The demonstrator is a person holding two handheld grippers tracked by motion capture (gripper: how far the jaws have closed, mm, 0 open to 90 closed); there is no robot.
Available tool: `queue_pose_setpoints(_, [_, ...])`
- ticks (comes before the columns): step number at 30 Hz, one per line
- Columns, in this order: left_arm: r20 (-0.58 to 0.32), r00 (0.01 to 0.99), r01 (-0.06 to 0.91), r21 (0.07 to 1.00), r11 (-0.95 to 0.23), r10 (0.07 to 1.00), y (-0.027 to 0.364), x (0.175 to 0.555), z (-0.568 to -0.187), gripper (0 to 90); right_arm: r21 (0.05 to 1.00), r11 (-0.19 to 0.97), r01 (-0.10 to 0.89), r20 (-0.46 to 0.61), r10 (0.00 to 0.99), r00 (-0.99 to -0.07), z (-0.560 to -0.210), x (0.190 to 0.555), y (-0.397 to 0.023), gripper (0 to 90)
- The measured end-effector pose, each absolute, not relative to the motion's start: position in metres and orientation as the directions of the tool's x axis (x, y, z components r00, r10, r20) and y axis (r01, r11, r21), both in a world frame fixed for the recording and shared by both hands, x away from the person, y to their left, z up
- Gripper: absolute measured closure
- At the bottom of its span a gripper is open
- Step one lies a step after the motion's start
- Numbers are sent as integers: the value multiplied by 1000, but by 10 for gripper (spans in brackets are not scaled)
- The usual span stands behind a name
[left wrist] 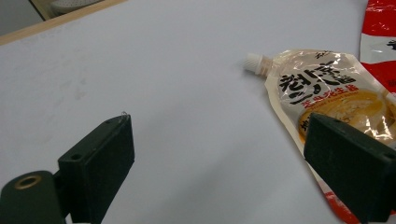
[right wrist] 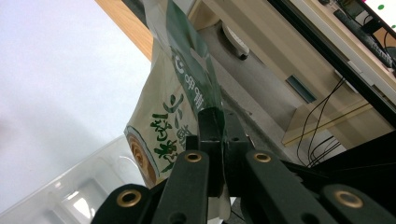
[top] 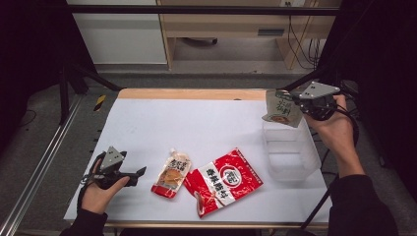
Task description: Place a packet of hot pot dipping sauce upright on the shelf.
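Note:
My right gripper (top: 295, 100) is shut on a green-and-cream pouch (top: 283, 108), held in the air above the far end of a clear plastic bin (top: 291, 152). In the right gripper view the jaws pinch the edge of that pouch (right wrist: 177, 112), which hangs over the bin (right wrist: 70, 191). My left gripper (top: 139, 173) rests open near the table's front left. Just right of it lies an orange spouted pouch (top: 171, 174), which appears between the open jaws of the left gripper (left wrist: 219, 163) as the spouted pouch (left wrist: 327, 93). A red bag (top: 226, 180) lies beside it.
The white table top (top: 196, 123) has a wooden far edge (top: 192, 94). Black frame posts stand at the back left and right. Beyond the table are a cabinet and cables on the floor.

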State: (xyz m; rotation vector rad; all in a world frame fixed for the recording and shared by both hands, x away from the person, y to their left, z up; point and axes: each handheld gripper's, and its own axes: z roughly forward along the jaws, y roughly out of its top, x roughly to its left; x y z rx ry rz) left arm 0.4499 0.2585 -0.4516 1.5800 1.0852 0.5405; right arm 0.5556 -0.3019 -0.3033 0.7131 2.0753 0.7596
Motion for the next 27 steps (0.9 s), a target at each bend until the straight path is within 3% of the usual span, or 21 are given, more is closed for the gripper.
queue_pose_setpoints(27, [-195,488,370,929,0,851,254,450,-454,91,719,631,291,-399,717,-571,-340,577,-311,896])
